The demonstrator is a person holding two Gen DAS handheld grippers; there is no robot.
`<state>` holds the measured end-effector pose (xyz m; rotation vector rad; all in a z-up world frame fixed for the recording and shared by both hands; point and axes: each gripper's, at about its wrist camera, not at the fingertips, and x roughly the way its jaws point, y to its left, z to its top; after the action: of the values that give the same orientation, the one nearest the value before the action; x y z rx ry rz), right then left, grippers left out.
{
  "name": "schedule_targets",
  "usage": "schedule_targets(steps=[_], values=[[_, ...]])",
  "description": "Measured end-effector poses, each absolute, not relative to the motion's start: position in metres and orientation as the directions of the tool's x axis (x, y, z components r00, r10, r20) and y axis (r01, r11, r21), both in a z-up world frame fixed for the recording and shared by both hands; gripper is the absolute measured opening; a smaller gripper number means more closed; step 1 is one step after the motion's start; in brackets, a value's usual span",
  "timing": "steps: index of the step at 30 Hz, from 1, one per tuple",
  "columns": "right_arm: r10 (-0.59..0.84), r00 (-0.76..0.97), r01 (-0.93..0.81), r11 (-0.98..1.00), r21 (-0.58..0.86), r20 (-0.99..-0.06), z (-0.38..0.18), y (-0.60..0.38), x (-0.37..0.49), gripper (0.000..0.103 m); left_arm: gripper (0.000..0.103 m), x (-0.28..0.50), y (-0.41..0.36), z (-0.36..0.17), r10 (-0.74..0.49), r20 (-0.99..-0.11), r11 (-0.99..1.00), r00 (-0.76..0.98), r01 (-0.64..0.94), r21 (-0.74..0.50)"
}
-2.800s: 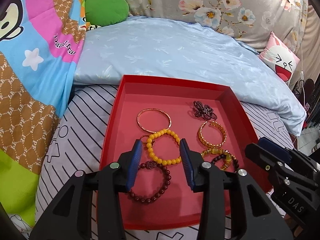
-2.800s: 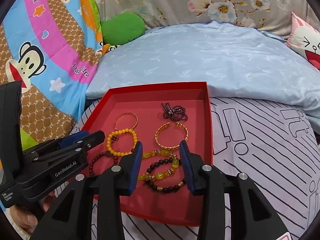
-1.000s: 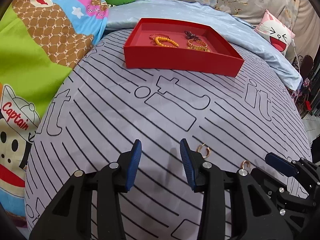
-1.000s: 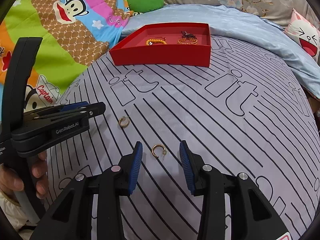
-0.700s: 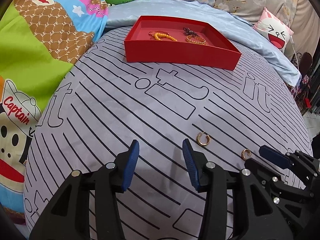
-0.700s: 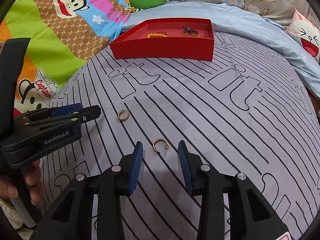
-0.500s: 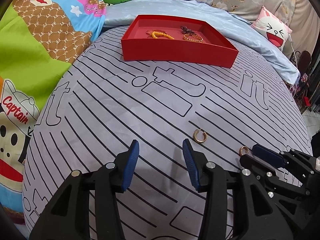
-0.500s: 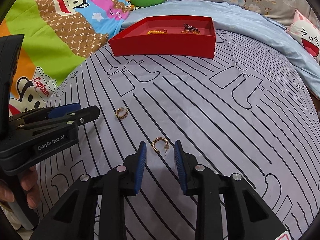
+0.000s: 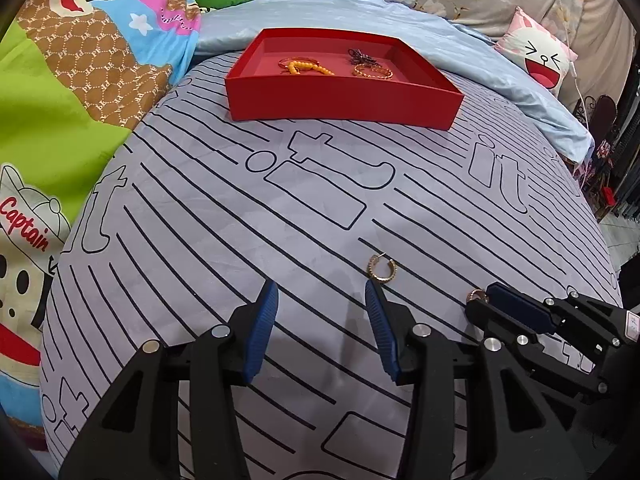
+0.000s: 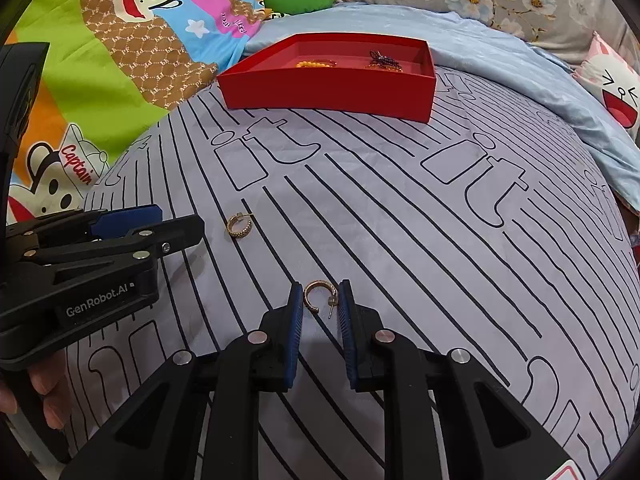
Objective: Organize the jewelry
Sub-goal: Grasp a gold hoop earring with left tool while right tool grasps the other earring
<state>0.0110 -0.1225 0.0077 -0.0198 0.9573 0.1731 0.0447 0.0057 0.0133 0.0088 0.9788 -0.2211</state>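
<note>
Right wrist view: my right gripper (image 10: pixel 319 305) has its blue-padded fingers narrowly apart around a small gold hoop earring (image 10: pixel 318 298) lying on the grey striped bedsheet (image 10: pixel 400 220), not visibly clamping it. My left gripper (image 9: pixel 320 308) has its fingers wide apart, a second gold hoop earring (image 9: pixel 382 268) just beyond its right fingertip. The red cardboard tray (image 9: pixel 340 100) of bracelets sits near the sheet's far edge.

We see two shiny gold metal earrings, one (image 10: pixel 239 226) ribbed, the other (image 10: pixel 318 298) smooth. Bed sheet (image 10: pixel 400 240) is matt grey cloth with a soft sheen. Box (image 10: pixel 328 88) looks like matt red card. Right gripper (image 10: pixel 319 300) is matt black plastic; its fingers (image 10: pixel 294 320) carry ribbed blue pads, screws bare metal.
</note>
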Motion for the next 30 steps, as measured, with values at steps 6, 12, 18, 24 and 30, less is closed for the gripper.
schedule_targets(steps=[6,12,18,24,30], values=[[0.139,0.568,-0.127,0.989,0.08,-0.811,0.012,-0.129,0.008,0.017,0.048,0.045,-0.004,0.014,-0.201,-0.821,0.972,0.534,0.211,-0.101],[0.138,0.571,-0.117,0.989,0.087,-0.809,0.014,-0.132,0.008,0.017,0.049,0.049,-0.017,0.012,-0.21,-0.822,0.968,0.529,0.232,-0.097],[0.136,0.566,-0.099,0.99,0.097,-0.813,0.012,-0.138,0.009,0.017,0.048,0.056,-0.021,0.007,-0.21,-0.826,0.967,0.523,0.234,-0.097],[0.138,0.56,-0.094,0.99,0.102,-0.817,0.009,-0.139,0.011,0.017,0.04,0.059,-0.026,0.004,-0.206,-0.825,0.966,0.526,0.245,-0.085],[0.138,0.558,-0.094,0.99,0.103,-0.818,0.008,-0.139,0.011,0.017,0.023,0.06,-0.026,0.004,-0.216,-0.822,0.962,0.527,0.258,-0.088]])
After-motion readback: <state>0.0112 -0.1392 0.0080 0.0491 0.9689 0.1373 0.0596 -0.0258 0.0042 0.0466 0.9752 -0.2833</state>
